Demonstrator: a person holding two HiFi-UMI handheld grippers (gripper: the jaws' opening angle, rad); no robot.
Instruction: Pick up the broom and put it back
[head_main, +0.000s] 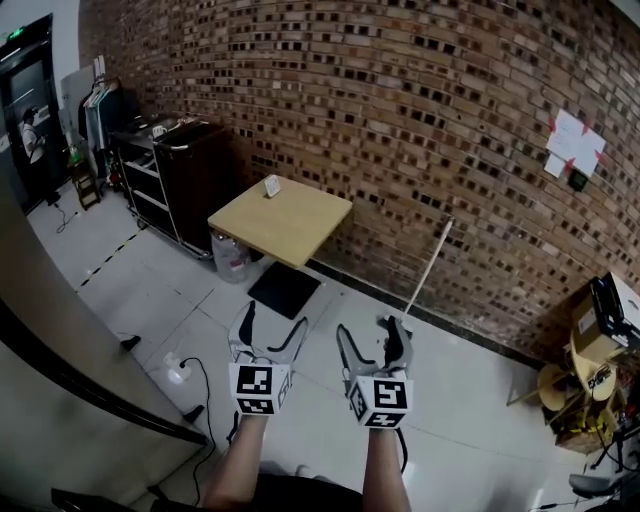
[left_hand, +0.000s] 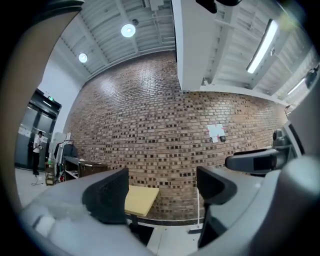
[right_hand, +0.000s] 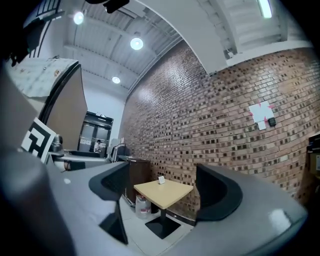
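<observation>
The broom (head_main: 430, 262) is a thin pale pole that leans against the brick wall, right of the table. Its lower end is hidden behind my right gripper in the head view. The left gripper view shows the same pole (left_hand: 199, 209) upright at the wall, with a dark piece at its foot. It does not appear in the right gripper view. My left gripper (head_main: 272, 325) (left_hand: 160, 200) is held open over the floor tiles, and nothing is between its jaws. Beside it, my right gripper (head_main: 372, 338) (right_hand: 160, 192) is open too and empty. Both are well short of the broom.
A square yellow table (head_main: 282, 218) (right_hand: 164, 192) on a black base stands by the wall, with a plastic jug (head_main: 230, 255) under it. A dark cabinet (head_main: 190, 175) is further left. Cardboard boxes (head_main: 600, 330) crowd the right. A cable and plug (head_main: 178, 372) lie on the floor at left.
</observation>
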